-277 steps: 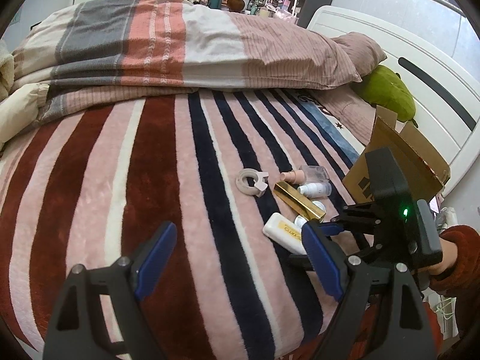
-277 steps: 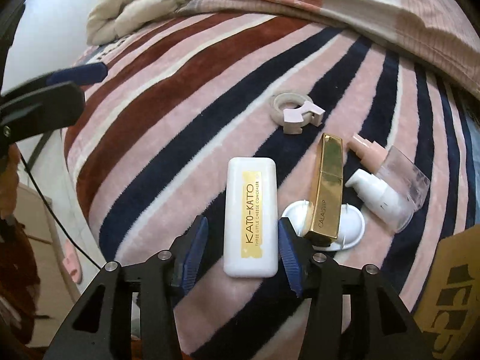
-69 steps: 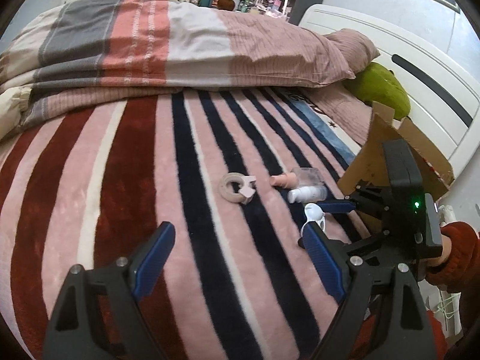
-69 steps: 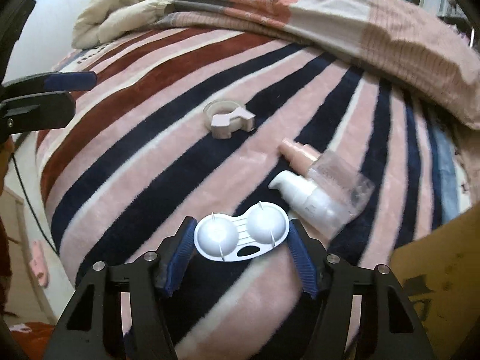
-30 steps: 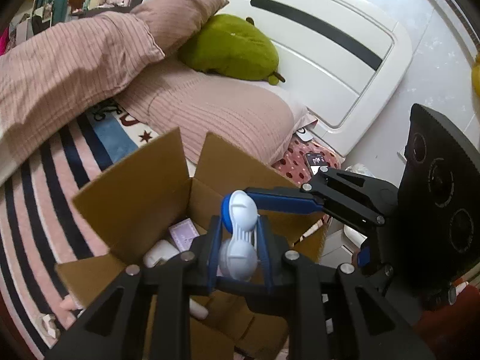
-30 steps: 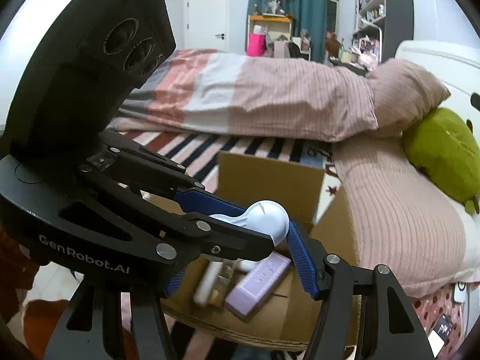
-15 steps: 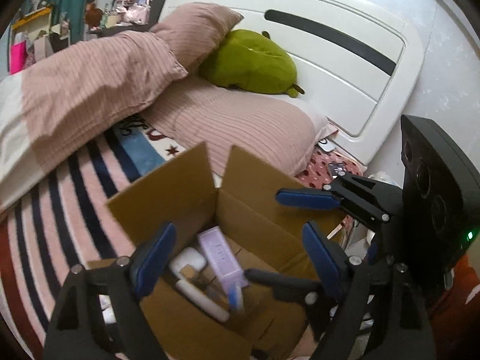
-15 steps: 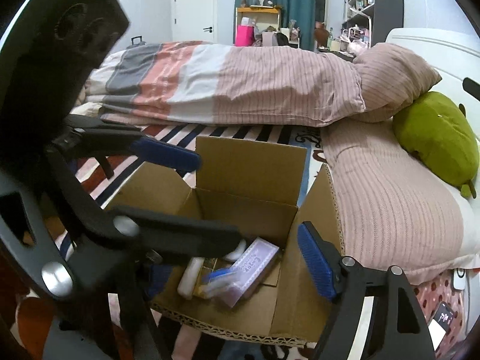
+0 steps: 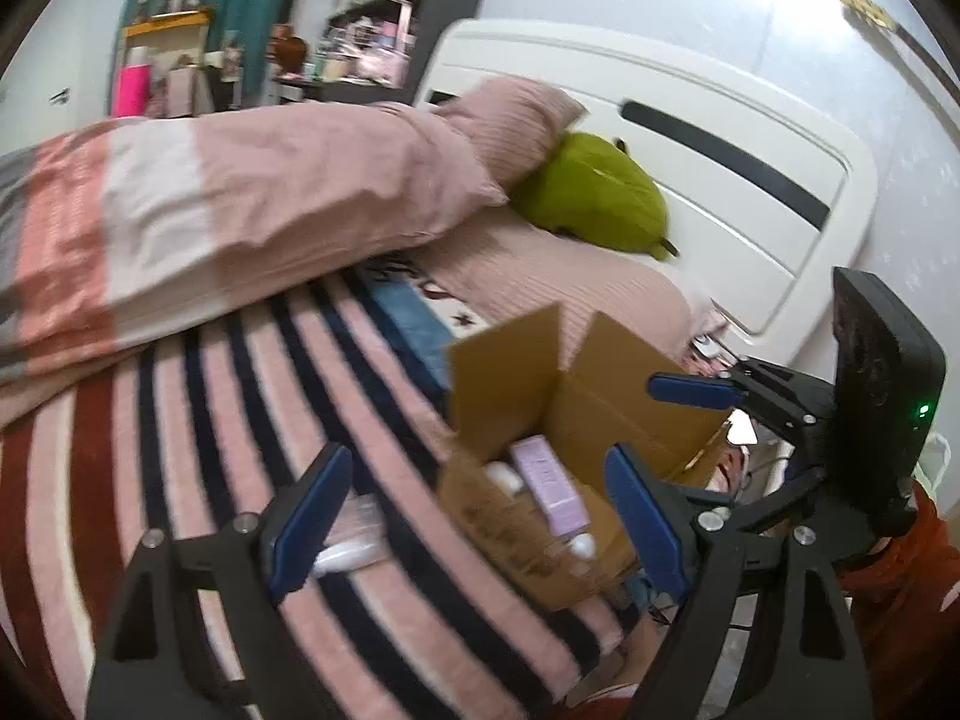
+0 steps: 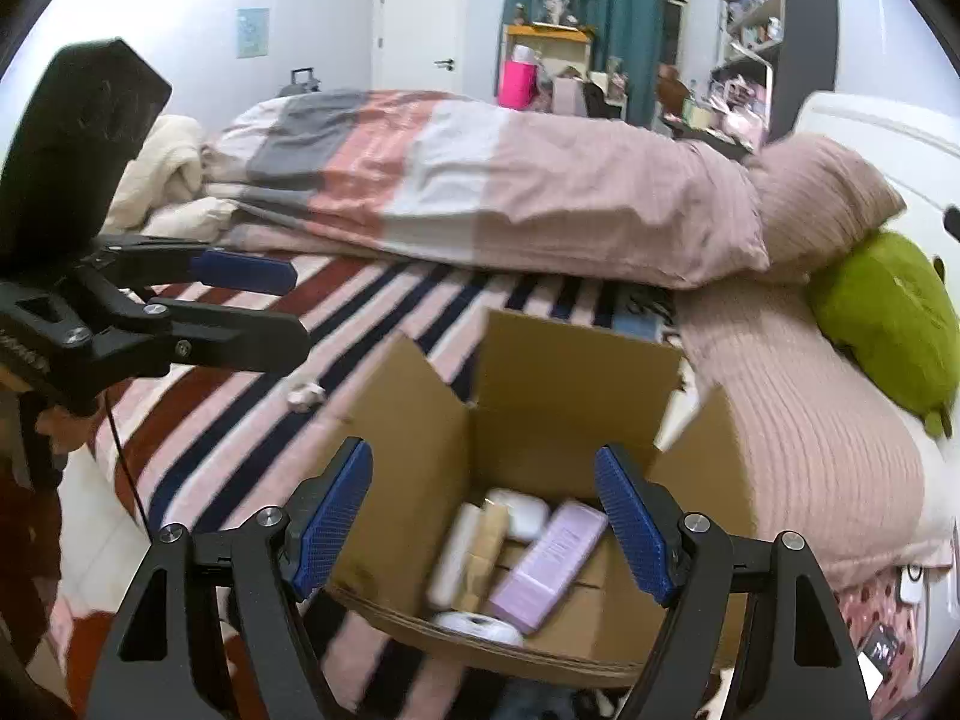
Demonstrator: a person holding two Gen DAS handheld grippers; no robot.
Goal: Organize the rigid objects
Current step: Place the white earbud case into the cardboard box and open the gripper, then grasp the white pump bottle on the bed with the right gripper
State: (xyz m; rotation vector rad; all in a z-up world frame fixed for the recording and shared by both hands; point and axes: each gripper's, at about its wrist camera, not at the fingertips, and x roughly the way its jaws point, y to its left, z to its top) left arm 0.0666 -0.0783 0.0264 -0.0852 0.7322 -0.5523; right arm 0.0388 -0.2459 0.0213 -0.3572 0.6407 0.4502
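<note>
An open cardboard box (image 10: 540, 372) stands on the striped bed; it also shows in the left wrist view (image 9: 510, 360). Inside lie a purple box (image 10: 549, 564), a gold stick (image 10: 483, 546), white cases (image 10: 522, 513) and a white double-domed case (image 10: 477, 627) at the near wall. My right gripper (image 10: 480, 531) is open and empty above the box's near edge. My left gripper (image 9: 474, 522) is open and empty, left of the box. A clear pump bottle (image 9: 348, 534) lies on the blanket by the left finger. A tape ring (image 10: 306, 393) lies left of the box.
A folded duvet (image 10: 480, 192) runs across the far side of the bed. A pink pillow (image 10: 822, 204) and a green plush (image 10: 894, 306) lie near the white headboard (image 9: 720, 180). The bed's edge and the floor lie below the box.
A second ago both grippers held the white double-domed case over the box. Both opened, the case now lies in the box, and the left gripper has swung left toward the blanket.
</note>
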